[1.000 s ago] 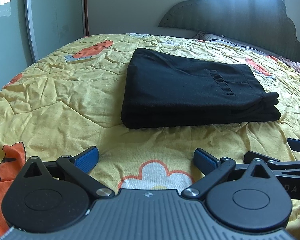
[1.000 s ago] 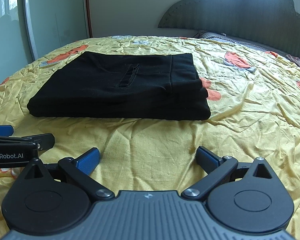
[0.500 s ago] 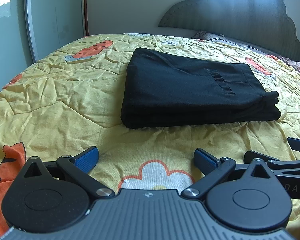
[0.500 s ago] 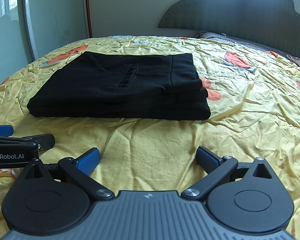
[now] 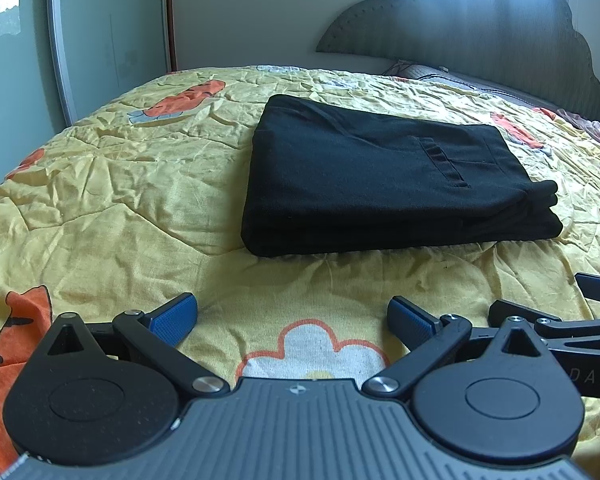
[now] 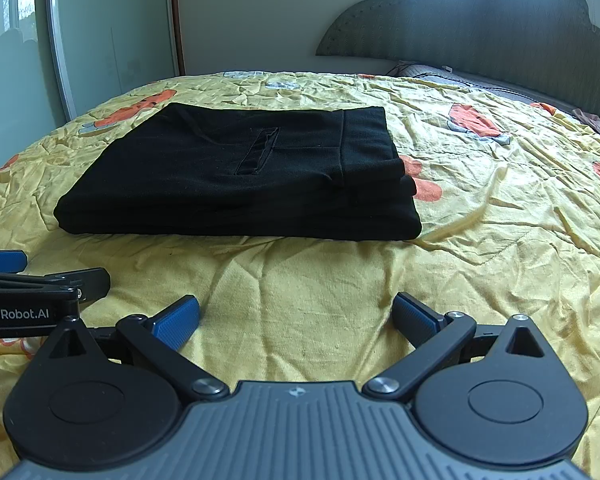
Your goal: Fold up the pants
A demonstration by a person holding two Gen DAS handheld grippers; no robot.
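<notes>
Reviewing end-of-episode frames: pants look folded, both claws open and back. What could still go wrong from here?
1. The folded black fabric pants show layered edges stepped at the right corner; a nudge there might splay the stack.
2. The crumpled yellow patterned bedspread is soft and uneven, so pressing beside the stack could tilt it.
3. The left claw and right claw sit close together, open; a careless move may knock them together.

The bed (image 5: 100, 200) runs off both sides of each picture, the right hand-held gripper (image 5: 580, 304) is cut by the right edge, and the far-right cloth pile (image 6: 596, 120) is too small to tell.
</notes>
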